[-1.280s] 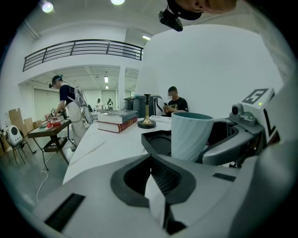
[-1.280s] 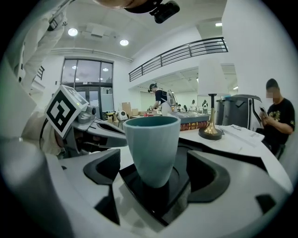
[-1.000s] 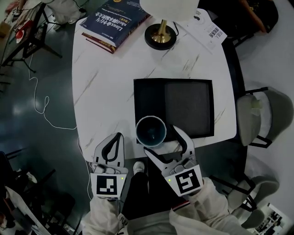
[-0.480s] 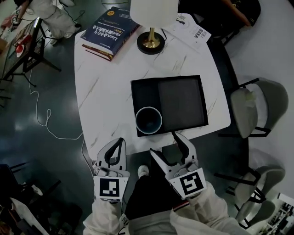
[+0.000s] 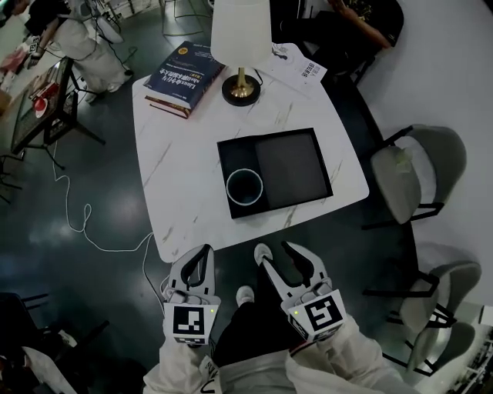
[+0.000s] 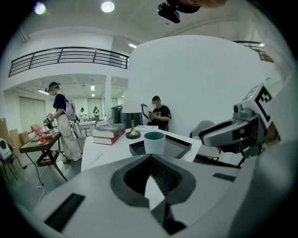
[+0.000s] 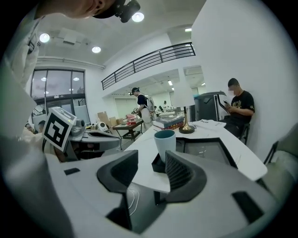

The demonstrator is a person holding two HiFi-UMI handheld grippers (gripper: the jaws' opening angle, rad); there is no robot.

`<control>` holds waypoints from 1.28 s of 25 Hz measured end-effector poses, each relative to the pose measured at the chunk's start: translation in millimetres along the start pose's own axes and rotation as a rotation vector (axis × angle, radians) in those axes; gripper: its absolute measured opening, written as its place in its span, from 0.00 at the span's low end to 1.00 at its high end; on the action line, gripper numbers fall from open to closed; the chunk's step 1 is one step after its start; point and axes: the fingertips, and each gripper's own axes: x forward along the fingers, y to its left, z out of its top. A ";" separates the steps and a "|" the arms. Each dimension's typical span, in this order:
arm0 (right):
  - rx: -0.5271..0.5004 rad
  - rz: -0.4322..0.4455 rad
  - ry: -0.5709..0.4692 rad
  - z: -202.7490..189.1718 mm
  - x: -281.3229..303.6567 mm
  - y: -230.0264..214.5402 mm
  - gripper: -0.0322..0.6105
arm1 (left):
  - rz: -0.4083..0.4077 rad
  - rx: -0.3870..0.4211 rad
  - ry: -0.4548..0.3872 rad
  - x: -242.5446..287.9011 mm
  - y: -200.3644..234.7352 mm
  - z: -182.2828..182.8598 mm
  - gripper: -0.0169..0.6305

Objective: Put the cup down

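The teal cup [image 5: 244, 187] stands upright in the near left corner of the black tray [image 5: 294, 165] on the white marble table [image 5: 177, 154]. Both grippers are off the table's near edge, close to the person's body and well clear of the cup. My right gripper [image 5: 276, 250] has nothing between its jaws, which are apart and closing. My left gripper [image 5: 202, 252] has its jaws together and holds nothing. The cup [image 6: 154, 142] shows ahead of the left gripper [image 6: 150, 158], and the cup [image 7: 165, 143] also stands beyond the right gripper [image 7: 151, 162].
A lamp [image 5: 240, 46], a stack of books [image 5: 183, 75] and a paper [image 5: 299, 68] sit at the table's far end. Grey chairs [image 5: 408, 181] stand to the right. A person [image 5: 362, 23] sits beyond the table. A cable [image 5: 77, 223] lies on the floor at the left.
Both grippers have drawn back from the table toward the person. The right gripper has left the cup, which stays in the tray, and its jaws have narrowed.
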 end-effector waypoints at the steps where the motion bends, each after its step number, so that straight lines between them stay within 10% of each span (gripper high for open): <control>1: 0.008 -0.013 0.000 0.2 -7.5 2.9 0.31 | -0.005 0.004 -0.010 -5.8 -2.7 3.1 0.04; 9: 0.036 -0.048 -0.039 13.0 -53.9 40.1 0.06 | -0.035 0.018 -0.043 -60.0 -22.7 15.3 0.04; 32: 0.027 -0.003 -0.130 68.0 -142.7 122.9 0.06 | -0.106 0.074 -0.116 -157.0 -87.7 72.7 0.04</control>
